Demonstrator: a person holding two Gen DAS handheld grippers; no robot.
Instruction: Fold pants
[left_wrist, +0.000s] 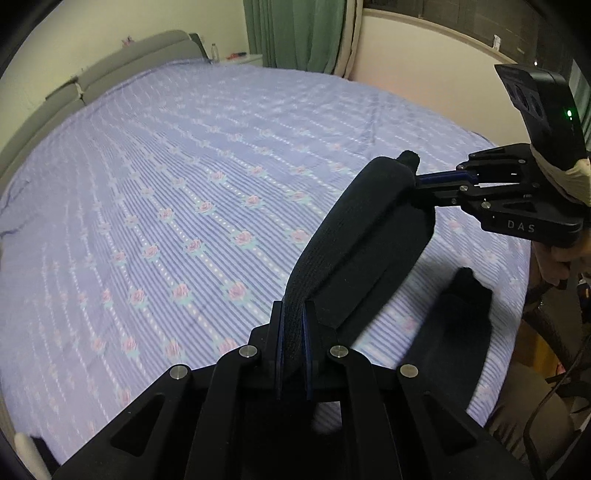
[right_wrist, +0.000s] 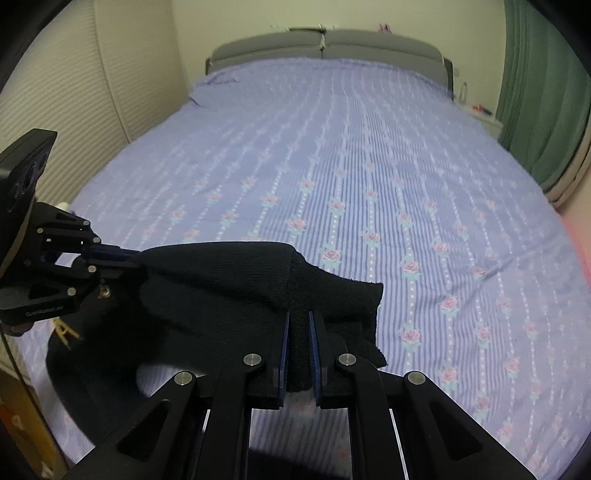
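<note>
Left wrist view looks down its own fingers: the left gripper (left_wrist: 293, 314) is clenched on a bunched band of the black pants (left_wrist: 354, 236), the dark cloth squeezed between the two blue-edged pads. From there the fabric rises in a taut strip to the upper right, where the right gripper (left_wrist: 419, 181) pinches its far end, a small tuft poking out above the fingertips. A hand (left_wrist: 557, 258) grips that tool's handle at the right edge. Under the lifted strip another part of the pants lies dark on the bed (left_wrist: 166, 166), which is covered by a lilac striped sheet with rose print.

Seen from the right wrist, the right gripper (right_wrist: 297, 325) is likewise closed tight on the cloth, with a flap of the pants (right_wrist: 221, 280) drooping over to its right side. The left gripper (right_wrist: 138, 258) comes in from the left and bites the other end (its pads are buried in fabric). Between the two tools the garment hangs in a sagging span, its lower part resting on the bed (right_wrist: 369, 147) near the edge
</note>
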